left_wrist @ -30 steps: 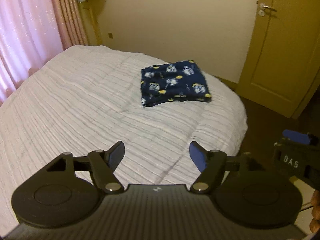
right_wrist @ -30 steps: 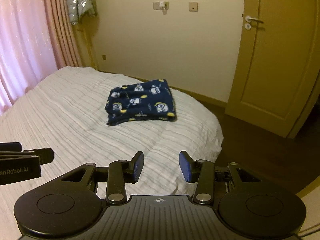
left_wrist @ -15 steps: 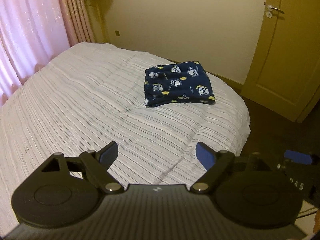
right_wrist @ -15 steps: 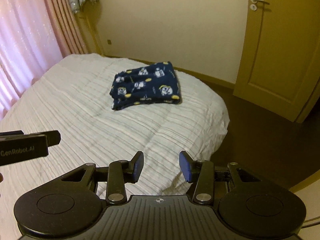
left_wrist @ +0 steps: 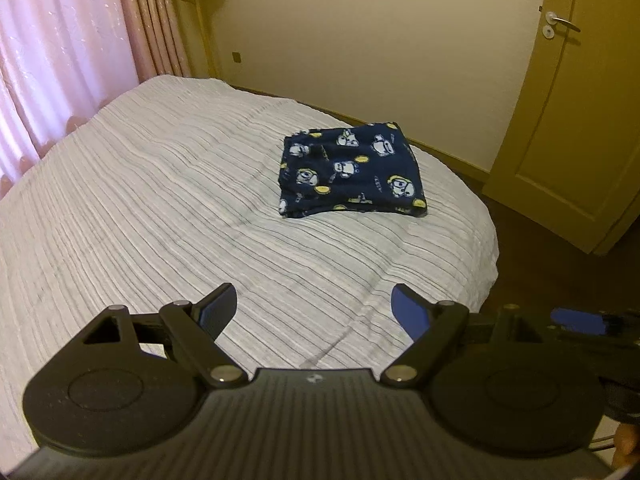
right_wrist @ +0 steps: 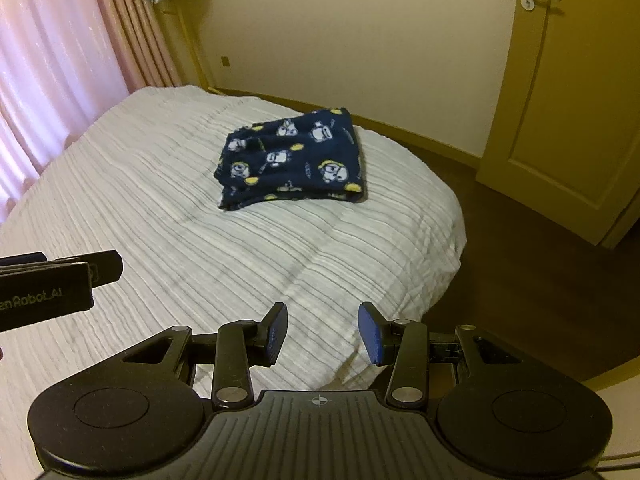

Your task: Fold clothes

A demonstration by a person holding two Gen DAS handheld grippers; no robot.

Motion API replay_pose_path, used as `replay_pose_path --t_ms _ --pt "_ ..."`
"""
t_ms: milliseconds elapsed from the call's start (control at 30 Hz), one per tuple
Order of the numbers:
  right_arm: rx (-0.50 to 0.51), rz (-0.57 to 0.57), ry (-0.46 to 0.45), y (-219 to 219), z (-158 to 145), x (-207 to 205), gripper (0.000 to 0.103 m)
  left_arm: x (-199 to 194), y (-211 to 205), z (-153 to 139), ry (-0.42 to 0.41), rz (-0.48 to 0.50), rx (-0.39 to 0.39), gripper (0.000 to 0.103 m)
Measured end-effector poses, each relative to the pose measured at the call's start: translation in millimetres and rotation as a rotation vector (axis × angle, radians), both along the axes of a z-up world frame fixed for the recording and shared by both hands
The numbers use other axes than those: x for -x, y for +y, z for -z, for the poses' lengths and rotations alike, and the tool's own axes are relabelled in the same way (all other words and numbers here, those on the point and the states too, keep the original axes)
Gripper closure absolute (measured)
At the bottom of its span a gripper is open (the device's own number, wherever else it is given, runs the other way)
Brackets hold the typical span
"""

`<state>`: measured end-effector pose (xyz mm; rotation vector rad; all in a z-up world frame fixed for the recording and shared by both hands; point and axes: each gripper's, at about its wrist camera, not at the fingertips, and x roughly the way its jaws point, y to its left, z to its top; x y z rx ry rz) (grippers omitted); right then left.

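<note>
A navy garment with a cartoon print (left_wrist: 352, 172) lies folded in a neat rectangle on the white striped bedspread (left_wrist: 160, 208), near the bed's far right corner. It also shows in the right wrist view (right_wrist: 292, 160). My left gripper (left_wrist: 314, 308) is open and empty, held above the near part of the bed, well short of the garment. My right gripper (right_wrist: 323, 332) is open and empty, above the bed's near right edge. The left gripper's body shows at the left edge of the right wrist view (right_wrist: 52, 288).
Pink curtains (left_wrist: 60, 60) hang along the left. A cream wall stands behind the bed. A yellow-brown door (left_wrist: 580, 120) with a lever handle is at the right. Dark floor (right_wrist: 540, 280) lies right of the bed. The bed's right edge drops off close to my right gripper.
Both grippers have pulled back and tilted, so the garment sits a little farther off. The left jaws have opened wider. The garment has not moved.
</note>
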<state>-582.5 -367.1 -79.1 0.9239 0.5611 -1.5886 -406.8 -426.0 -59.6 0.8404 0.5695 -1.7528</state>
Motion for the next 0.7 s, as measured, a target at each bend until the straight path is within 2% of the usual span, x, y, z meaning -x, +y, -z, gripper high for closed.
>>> replay_pose_path --t_ms 300,700 --pt "-0.035 -0.014 -0.002 -29.7 7.1 17.6 0.060 15.5 -21.6 11.6 0.008 -0.007 -0.040 0.021" --pt "-0.086 -0.043 -0.013 -68.9 24.6 33.2 0.060 35.5 -51.1 31.0 -0.025 -0.029 -0.058 0.021"
